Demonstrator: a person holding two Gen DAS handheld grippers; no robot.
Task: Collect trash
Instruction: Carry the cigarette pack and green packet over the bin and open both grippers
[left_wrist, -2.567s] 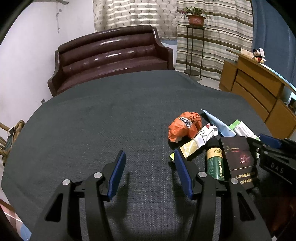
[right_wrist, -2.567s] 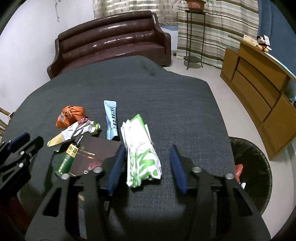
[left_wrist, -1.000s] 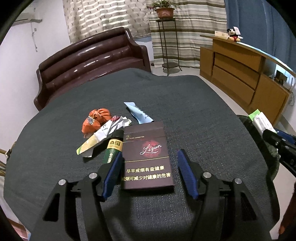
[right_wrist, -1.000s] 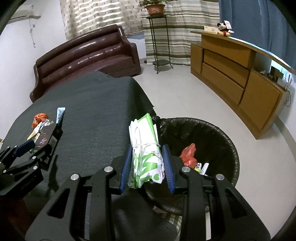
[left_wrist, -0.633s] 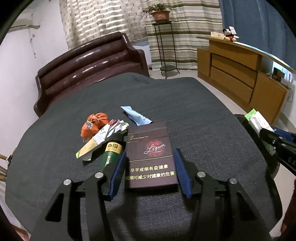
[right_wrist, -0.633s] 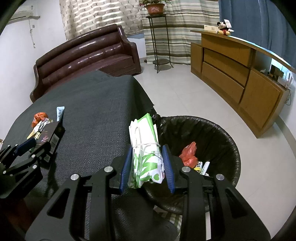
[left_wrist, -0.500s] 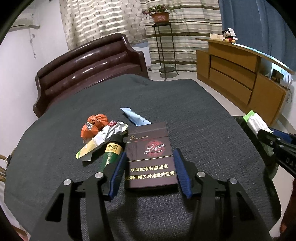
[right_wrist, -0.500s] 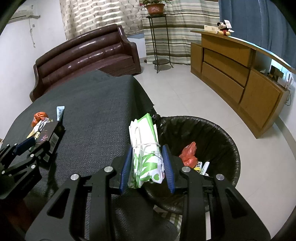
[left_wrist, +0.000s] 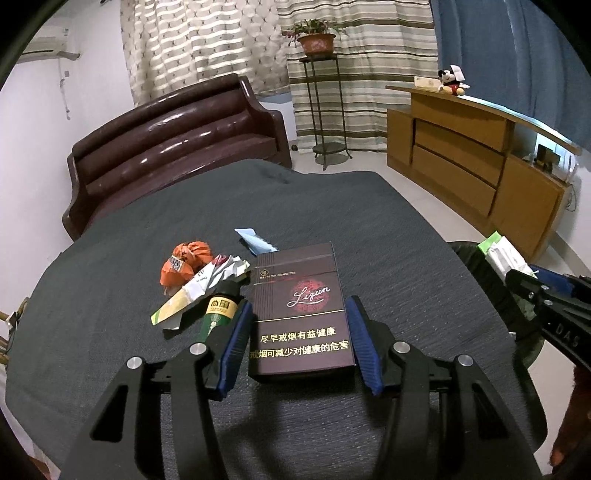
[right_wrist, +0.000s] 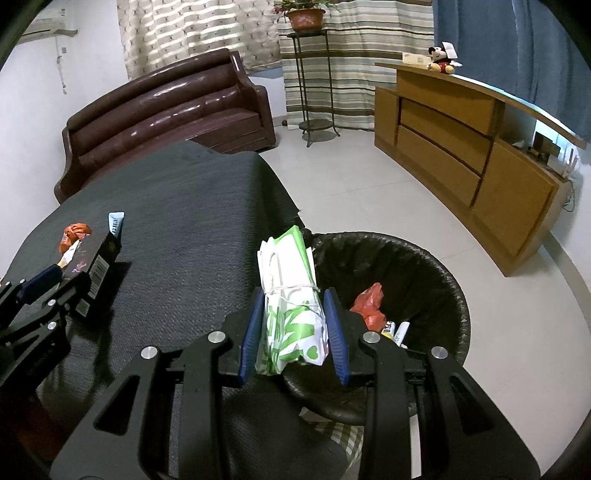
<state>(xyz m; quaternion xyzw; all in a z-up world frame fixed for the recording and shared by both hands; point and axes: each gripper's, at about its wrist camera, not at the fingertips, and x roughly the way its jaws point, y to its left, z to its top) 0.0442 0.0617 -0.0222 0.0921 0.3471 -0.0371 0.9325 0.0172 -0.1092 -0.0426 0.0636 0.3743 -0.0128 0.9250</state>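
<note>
The right gripper (right_wrist: 293, 325) clenches a folded green-and-white bag (right_wrist: 290, 295) at the near rim of the black bin (right_wrist: 436, 273); carrying it further over the opening before releasing seems wise. The left gripper (left_wrist: 298, 341) grips a dark cigarette box (left_wrist: 301, 306) on the surface (left_wrist: 369, 221). The bin's bottom is hidden.

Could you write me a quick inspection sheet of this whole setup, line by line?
Surface: dark grey cloth-covered table.
Job's things: dark cigarette box, orange wrapper, crumpled white wrapper, green bottle and pale blue sachet on the table; green-and-white bag; black bin holding trash.
Clutter: nothing seen.
Grippers: left gripper jaws have just closed in on the cigarette box, pads at its sides; right gripper clamps the bag by the bin.
Cables: nothing seen.
Surroundings: brown sofa, wooden cabinet, plant stand, curtains.
</note>
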